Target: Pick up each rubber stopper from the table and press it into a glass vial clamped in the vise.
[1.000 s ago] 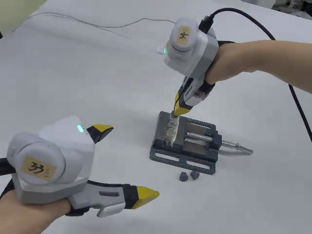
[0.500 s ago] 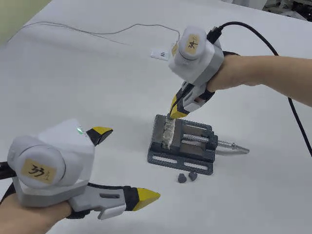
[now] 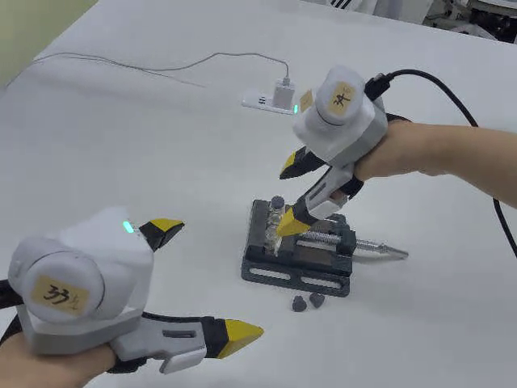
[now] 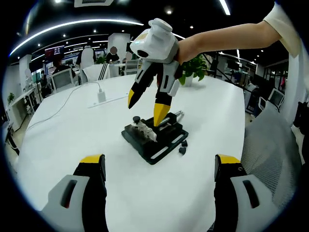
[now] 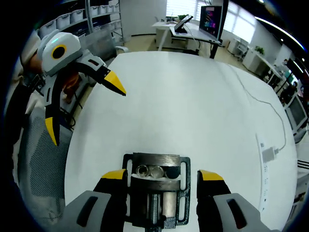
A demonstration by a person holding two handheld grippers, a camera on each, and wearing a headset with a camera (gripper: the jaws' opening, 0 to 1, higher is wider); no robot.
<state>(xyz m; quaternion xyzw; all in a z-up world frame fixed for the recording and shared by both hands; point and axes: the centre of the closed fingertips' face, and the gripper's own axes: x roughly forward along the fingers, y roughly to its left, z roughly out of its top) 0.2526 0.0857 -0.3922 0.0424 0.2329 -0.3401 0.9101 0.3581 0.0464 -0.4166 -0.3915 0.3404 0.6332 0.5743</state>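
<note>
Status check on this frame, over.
Right gripper open above vise; left gripper open, off to the side. One stopper seated in a vial; two loose stoppers beside vise. No obstruction.

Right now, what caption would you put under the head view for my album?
Right gripper open above the vise holding glass vials, two rubber stoppers waiting on the table.

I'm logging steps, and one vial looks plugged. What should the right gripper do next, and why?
Probably move the open right gripper down to the two loose stoppers by the vise and grip one: its jaws are empty, and two vials look unplugged.
</note>
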